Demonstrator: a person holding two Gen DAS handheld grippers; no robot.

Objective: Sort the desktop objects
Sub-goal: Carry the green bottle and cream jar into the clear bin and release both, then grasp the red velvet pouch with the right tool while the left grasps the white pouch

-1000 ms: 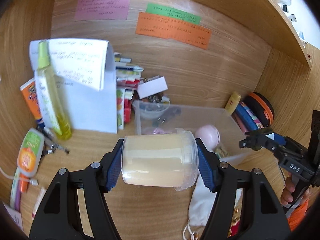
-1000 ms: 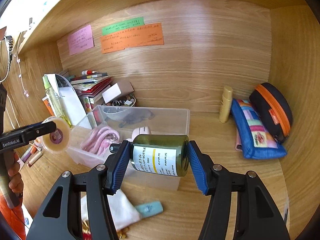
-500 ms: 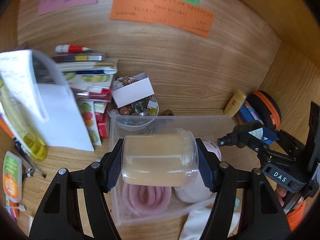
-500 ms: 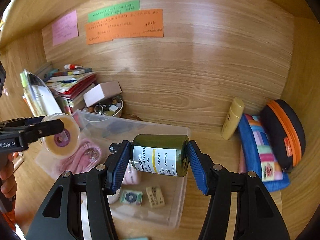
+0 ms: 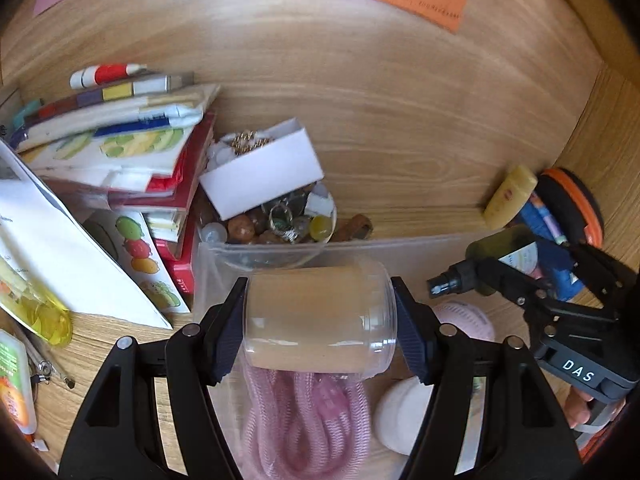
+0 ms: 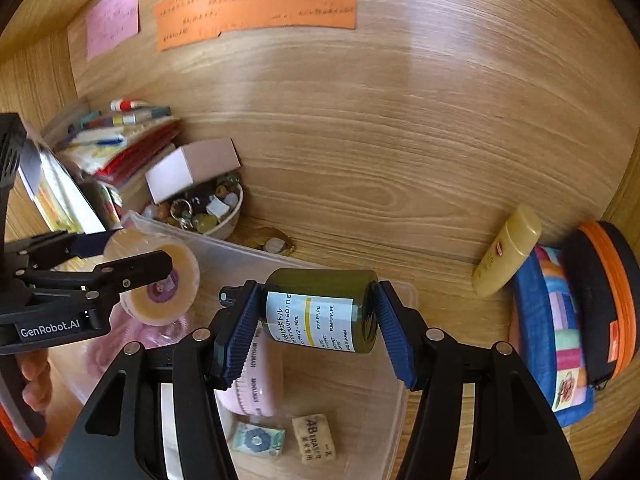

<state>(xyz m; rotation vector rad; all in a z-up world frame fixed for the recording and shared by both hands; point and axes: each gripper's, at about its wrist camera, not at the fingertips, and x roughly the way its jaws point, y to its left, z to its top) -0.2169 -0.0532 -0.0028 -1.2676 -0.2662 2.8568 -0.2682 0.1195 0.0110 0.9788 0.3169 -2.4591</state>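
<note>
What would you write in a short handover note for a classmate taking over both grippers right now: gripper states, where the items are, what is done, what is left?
Left gripper: shut on the clear jar, held above the clear plastic bin.
Right gripper: shut on the green pump bottle, also over the bin.
Done: the pink cord, two erasers and a pink case lie in the bin.
Left: lower and release both containers, probably into the bin; the yellow tube and pouches remain outside.

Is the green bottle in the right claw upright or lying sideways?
Sideways. The green bottle lies level between the right claw's pads, black pump pointing left and label text running vertically.
</note>
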